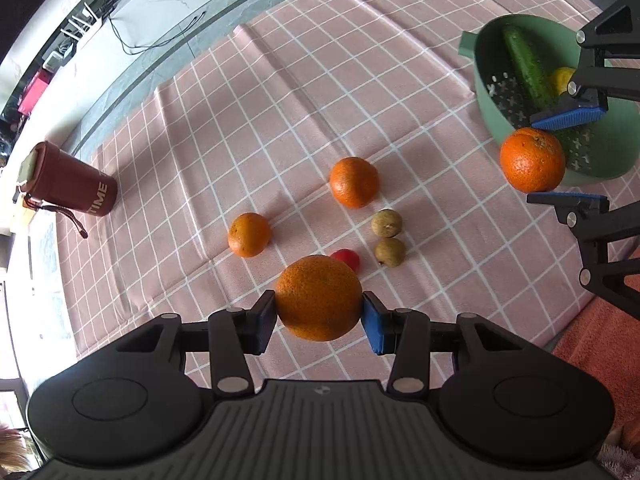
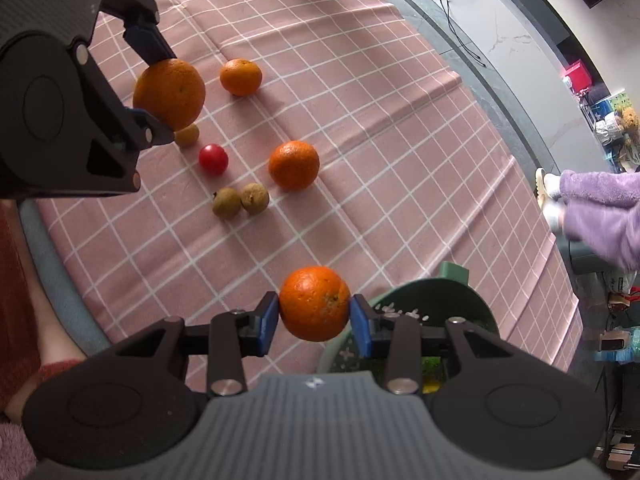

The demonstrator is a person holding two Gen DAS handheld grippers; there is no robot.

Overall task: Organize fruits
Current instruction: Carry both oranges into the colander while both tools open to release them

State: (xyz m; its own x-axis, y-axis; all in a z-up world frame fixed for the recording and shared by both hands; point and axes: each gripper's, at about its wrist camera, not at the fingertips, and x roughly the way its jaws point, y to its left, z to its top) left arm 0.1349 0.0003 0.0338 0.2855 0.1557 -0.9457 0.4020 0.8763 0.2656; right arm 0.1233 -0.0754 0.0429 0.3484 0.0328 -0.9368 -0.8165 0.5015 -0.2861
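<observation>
While both grippers point steeply down at the pink checked tablecloth (image 1: 280, 92), each has an orange clamped between its blue pads. The left gripper (image 1: 319, 316) holds a large orange (image 1: 319, 298) by its sides, lifted clear of the cloth, with the pads pressed against the peel. The right gripper (image 2: 315, 320) grips a smaller orange (image 2: 315, 303) the same way, hanging just beside the rim of the green colander (image 2: 476, 300). In the left wrist view that colander (image 1: 486, 92) holds a cucumber (image 1: 526, 66) and a yellow fruit (image 1: 562, 78). Left on the cloth are two loose oranges (image 1: 354, 182) (image 1: 249, 234), a small red tomato (image 1: 347, 258) just beyond the large held orange, and two small brown fruits (image 1: 386, 223) lying close together. A dark red cup (image 1: 68, 180) lies on its side near the cloth's far edge, well apart from the fruit.
</observation>
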